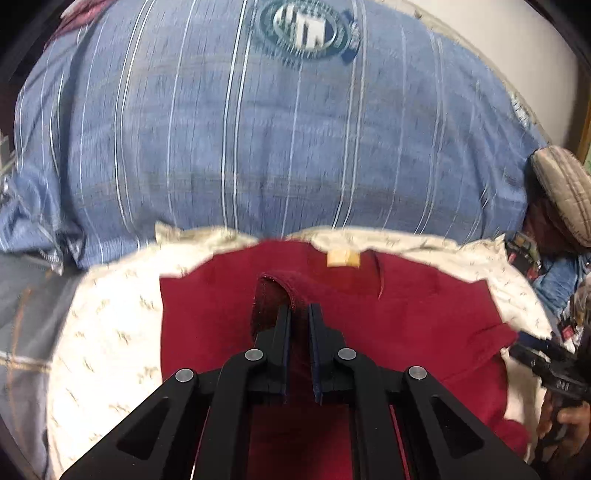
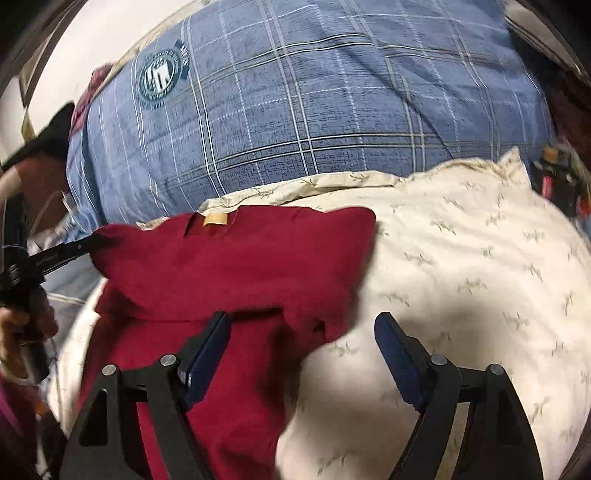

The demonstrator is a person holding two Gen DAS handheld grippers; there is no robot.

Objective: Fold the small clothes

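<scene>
Left tongs (image 1: 300,308) nearest the lens, clamped tight on a raised fold of the red garment (image 1: 406,332); hemmed edge pinched between the pads and pulled up off the rest of the cloth. Same grip visible from the right wrist view: thin black fingers biting the garment's far left corner (image 2: 94,240), cloth lifted and draped from there.

Right tongs (image 2: 301,343) spread apart, nothing held; left pad (image 2: 207,350) hovering over the red cloth, right pad (image 2: 397,360) over bare pillow. No pad contact visible.

Garment: dark red, small tan label (image 1: 342,257) near its far edge, lying partly doubled over on a cream pillow (image 2: 461,258) with a faint sprig print. Right half flat on the pillow, left half raised.

Pillow resting against a blue plaid quilt (image 1: 258,129) with a round green-and-white crest (image 1: 304,27). Quilted beige cushion (image 1: 569,192) at the right edge, beside some dark clutter too blurred to identify.

Hand (image 1: 565,424) on the right tool's handle at lower right in the left view; hand (image 2: 22,325) on the left tool's handle at left edge in the right view.

Motion blur across both views.
</scene>
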